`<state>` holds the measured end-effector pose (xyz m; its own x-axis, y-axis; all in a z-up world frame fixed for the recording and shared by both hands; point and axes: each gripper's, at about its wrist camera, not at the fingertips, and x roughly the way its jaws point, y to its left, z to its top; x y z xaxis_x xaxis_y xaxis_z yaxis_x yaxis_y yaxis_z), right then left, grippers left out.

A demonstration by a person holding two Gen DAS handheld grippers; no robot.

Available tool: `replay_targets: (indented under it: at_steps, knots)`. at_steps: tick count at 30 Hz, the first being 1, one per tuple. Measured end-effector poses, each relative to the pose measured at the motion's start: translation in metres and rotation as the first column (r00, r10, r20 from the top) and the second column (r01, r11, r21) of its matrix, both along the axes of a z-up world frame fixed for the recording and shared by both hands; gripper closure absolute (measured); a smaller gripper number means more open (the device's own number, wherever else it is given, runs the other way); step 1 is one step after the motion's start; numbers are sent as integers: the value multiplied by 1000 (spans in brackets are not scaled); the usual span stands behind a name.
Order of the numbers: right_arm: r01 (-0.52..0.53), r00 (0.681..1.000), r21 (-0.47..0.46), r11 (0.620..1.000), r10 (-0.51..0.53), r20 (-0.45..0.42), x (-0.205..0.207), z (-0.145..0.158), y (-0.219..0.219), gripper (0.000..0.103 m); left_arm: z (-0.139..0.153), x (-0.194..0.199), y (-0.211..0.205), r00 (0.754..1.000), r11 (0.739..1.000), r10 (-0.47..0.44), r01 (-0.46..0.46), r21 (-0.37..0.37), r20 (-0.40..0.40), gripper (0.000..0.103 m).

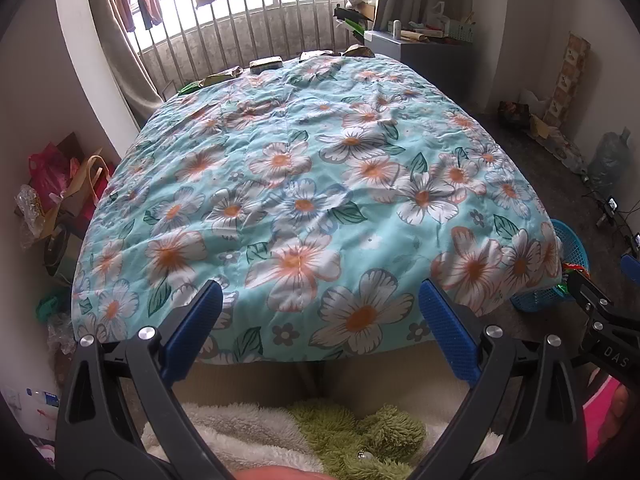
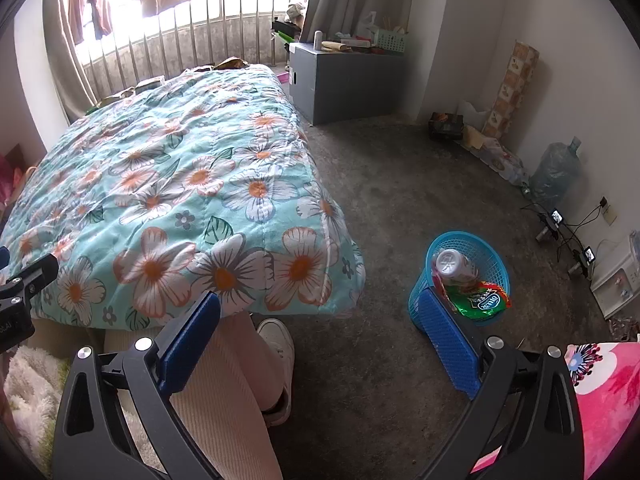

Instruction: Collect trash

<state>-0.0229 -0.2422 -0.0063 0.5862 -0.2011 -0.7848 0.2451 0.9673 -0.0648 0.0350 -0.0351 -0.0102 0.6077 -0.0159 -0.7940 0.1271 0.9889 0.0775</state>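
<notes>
Both grippers released, empty: left gripper [image 1: 320,312], right gripper [image 2: 320,320]. Remaining wrappers [image 1: 264,65] lie along the bed's [image 1: 304,184] far edge; basket [image 2: 464,276] sits nearer the right gripper.

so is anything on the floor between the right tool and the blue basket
Nothing visible. The right tool hangs open above bare floor, and the blue basket stands in the open beside the bed, already holding trash.
</notes>
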Motion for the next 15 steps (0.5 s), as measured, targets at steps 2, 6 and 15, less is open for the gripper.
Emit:
replay_targets:
  at_steps: [2,6,15]
  knots:
    - [1,1000,0,1000,-1,1,0,0,0,7,0,0,0,1000,1000,0,0,0,0,9]
    - [4,1000,0,1000,-4,2,0,0,-1,7,0,0,0,1000,1000,-1,1,1,0,9]
    - [1,1000,3,1000,-1,6,-1,1,-1,7,1,0,0,1000,1000,0,0,1,-2,9]
